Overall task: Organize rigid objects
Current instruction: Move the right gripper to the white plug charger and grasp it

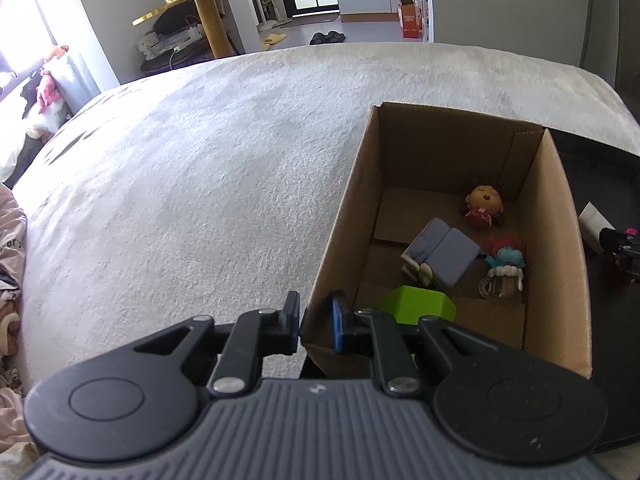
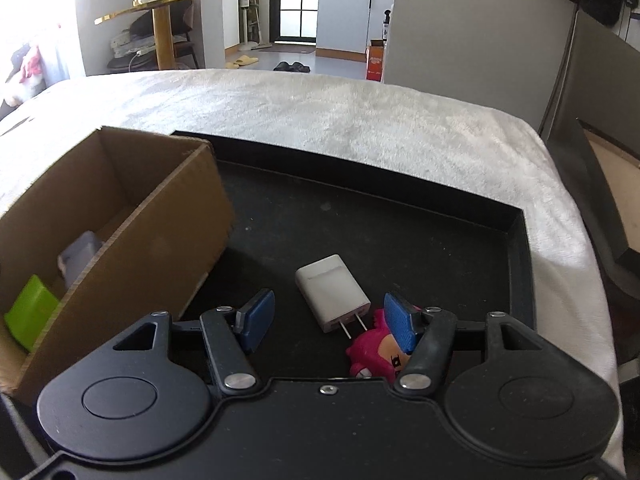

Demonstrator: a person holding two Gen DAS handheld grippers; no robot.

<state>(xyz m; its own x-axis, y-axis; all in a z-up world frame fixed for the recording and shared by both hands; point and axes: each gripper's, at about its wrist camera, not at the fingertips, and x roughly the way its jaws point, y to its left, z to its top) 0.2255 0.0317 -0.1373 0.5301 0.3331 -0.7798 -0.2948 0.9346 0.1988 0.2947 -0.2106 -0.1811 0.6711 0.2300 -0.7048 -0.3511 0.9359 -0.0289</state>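
Observation:
A brown cardboard box (image 1: 560,216) stands open, partly on a black tray (image 2: 400,216). It holds a green block (image 1: 420,304), a purple book-shaped toy (image 1: 444,254), an orange-headed figure (image 1: 485,205) and a teal and red figure (image 1: 505,268). My left gripper (image 1: 316,320) is shut on the box's near left wall. My right gripper (image 2: 328,318) is open low over the tray. A white charger plug (image 2: 332,292) lies between its fingers. A pink figure (image 2: 376,352) lies by the right fingertip (image 2: 400,322).
The tray and box sit on a white fuzzy cover (image 1: 180,160). A gold round table (image 2: 160,12) and room clutter stand beyond. A dark frame (image 2: 600,200) is at the right edge.

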